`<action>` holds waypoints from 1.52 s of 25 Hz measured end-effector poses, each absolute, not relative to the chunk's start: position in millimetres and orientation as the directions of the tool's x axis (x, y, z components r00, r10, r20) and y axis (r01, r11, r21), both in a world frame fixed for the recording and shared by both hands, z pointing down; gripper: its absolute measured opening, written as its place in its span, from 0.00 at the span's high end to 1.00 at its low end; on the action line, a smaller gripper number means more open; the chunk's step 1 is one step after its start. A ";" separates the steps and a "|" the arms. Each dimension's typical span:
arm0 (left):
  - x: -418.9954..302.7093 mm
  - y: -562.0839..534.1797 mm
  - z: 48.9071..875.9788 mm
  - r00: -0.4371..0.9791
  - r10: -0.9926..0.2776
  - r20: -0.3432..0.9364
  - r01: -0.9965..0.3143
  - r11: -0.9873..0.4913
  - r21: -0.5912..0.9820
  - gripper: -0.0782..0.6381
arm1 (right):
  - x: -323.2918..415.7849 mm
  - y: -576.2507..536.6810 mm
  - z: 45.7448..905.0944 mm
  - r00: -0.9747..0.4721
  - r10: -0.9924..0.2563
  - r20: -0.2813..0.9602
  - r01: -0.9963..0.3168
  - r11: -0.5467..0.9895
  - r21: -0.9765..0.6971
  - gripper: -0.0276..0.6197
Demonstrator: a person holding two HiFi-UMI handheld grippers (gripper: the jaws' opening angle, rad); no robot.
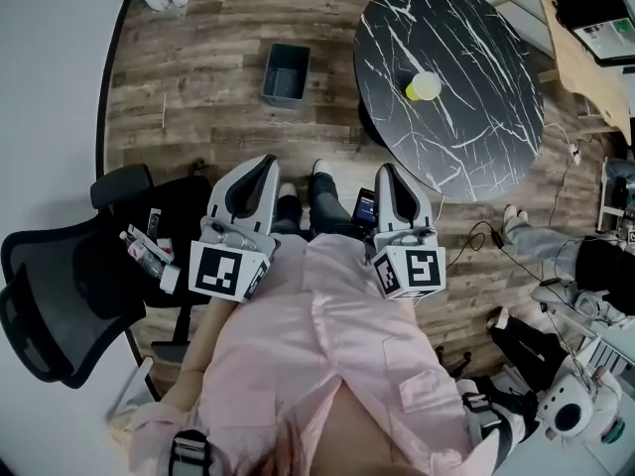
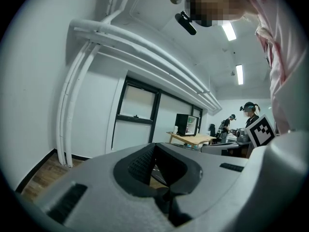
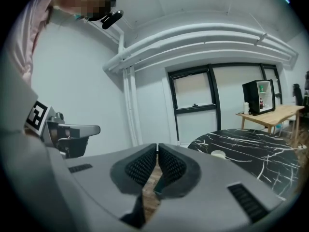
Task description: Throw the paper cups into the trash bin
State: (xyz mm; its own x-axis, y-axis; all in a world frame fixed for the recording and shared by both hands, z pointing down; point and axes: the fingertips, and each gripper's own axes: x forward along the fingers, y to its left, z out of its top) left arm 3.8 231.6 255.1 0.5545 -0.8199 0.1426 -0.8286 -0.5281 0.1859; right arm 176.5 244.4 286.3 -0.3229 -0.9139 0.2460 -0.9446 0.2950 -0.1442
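A pale yellow paper cup (image 1: pixel 425 86) stands on the round black marble table (image 1: pixel 476 127) at the upper right of the head view. It shows small and white (image 3: pixel 218 154) on the table (image 3: pixel 256 146) in the right gripper view. The grey trash bin (image 1: pixel 286 72) stands open on the wooden floor to the left of the table. My left gripper (image 1: pixel 266 160) (image 2: pixel 155 145) and right gripper (image 1: pixel 385 168) (image 3: pixel 158 145) are held side by side close to my body, well short of the cup and bin. Both are shut with nothing between their jaws.
A black office chair (image 1: pixel 60 286) with bottles beside it stands at my left. White pipes (image 3: pixel 128 105) run up the wall. A wooden desk (image 1: pixel 580 62) and cables (image 1: pixel 496 236) lie right of the table, and people (image 1: pixel 556 246) sit there.
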 end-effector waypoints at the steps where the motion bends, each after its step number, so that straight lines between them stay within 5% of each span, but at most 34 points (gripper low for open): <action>1: 6.0 227.3 254.5 0.550 -0.823 0.142 -0.832 -0.523 0.187 0.87 | 179.2 239.1 285.5 -0.327 -0.912 0.246 -0.943 0.299 -0.143 0.91; 22: 76.9 146.4 261.5 0.468 -0.875 0.125 -0.883 -0.457 0.106 0.87 | 277.2 153.3 304.8 -0.344 -0.893 0.291 -0.938 0.309 -0.158 0.91; 38: 65.8 93.1 249.6 0.525 -0.839 0.140 -0.851 -0.518 0.085 0.87 | 254.1 111.3 297.0 -0.307 -0.899 0.313 -0.950 0.273 -0.149 0.91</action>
State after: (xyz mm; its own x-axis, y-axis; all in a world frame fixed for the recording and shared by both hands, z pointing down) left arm 65.8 93.1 249.6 0.5251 -0.8395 0.1401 -0.8511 -0.5181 0.0853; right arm 254.1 111.3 297.0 -0.3075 -0.8988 0.3125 -0.9503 0.2733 -0.1490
